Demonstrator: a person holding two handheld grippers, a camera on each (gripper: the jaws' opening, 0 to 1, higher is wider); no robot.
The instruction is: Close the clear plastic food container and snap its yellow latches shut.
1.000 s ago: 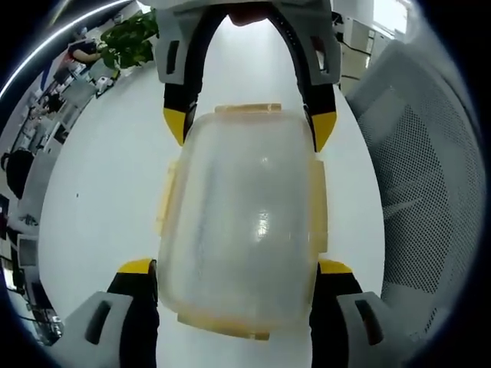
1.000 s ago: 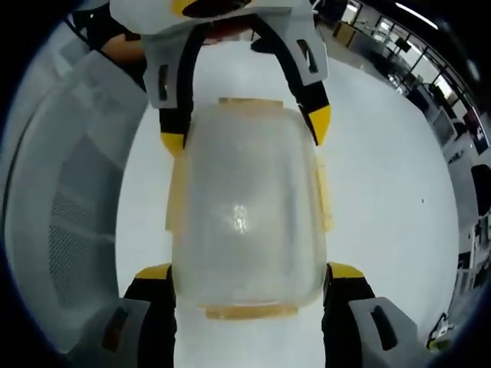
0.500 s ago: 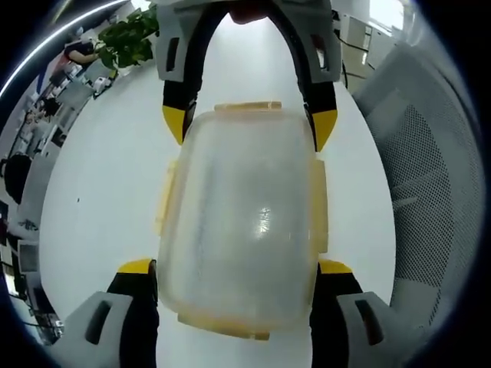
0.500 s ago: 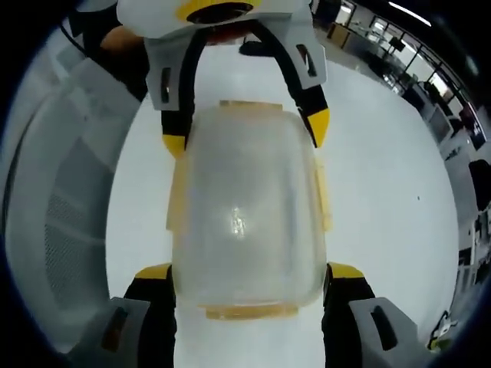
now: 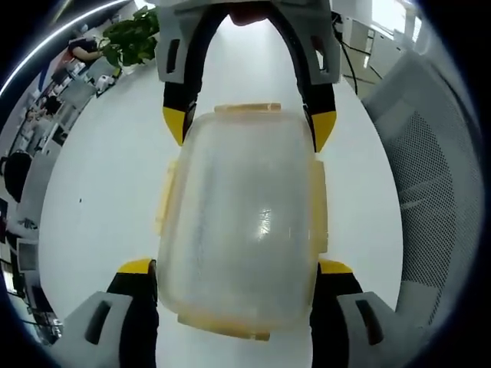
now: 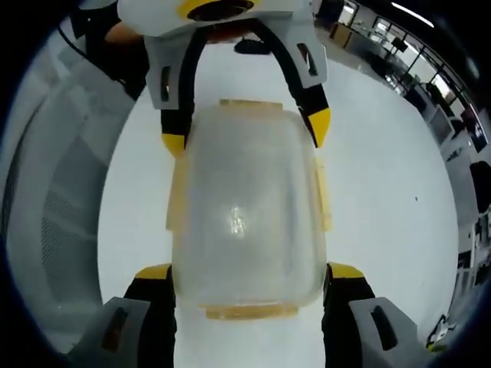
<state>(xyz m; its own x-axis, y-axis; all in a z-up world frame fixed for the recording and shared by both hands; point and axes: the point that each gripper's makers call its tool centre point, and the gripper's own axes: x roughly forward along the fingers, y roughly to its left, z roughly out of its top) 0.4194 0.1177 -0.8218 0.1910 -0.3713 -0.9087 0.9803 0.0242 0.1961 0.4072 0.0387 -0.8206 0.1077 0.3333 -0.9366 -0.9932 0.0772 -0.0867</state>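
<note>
The clear plastic food container with pale yellow latches (image 5: 244,230) sits on the white round tabletop (image 5: 100,207), roughly mid-surface, with its lid already down. The left gripper (image 5: 238,272) straddles one end of it, its yellow-tipped black fingers (image 5: 136,270) spread on either flank of the box, and the right gripper (image 6: 249,276) does the same from the opposite end, fingers (image 6: 345,273) likewise spread. Whether any finger actually touches the plastic I cannot tell.

The main risk, as I judge it, is that the smooth box skates on the slick tabletop if one gripper presses a latch while the other gives no counter-hold. A latch pushed off-centre could also flex without clicking, or lift the lid on the far side (the side latches look flared outward, so probably not yet snapped). Squeezing the thin walls too hard might pop the lid loose.

Around it: a grey mesh office chair (image 5: 430,184) stands close beside the tabletop's edge, seen at the right of the left gripper view and again (image 6: 61,199) at the left of the right gripper view. A green potted plant (image 5: 132,40) stands beyond the tabletop's far edge, with office desks further off. Nothing lies on the tabletop near the container, so only the grippers themselves crowd the latches.
</note>
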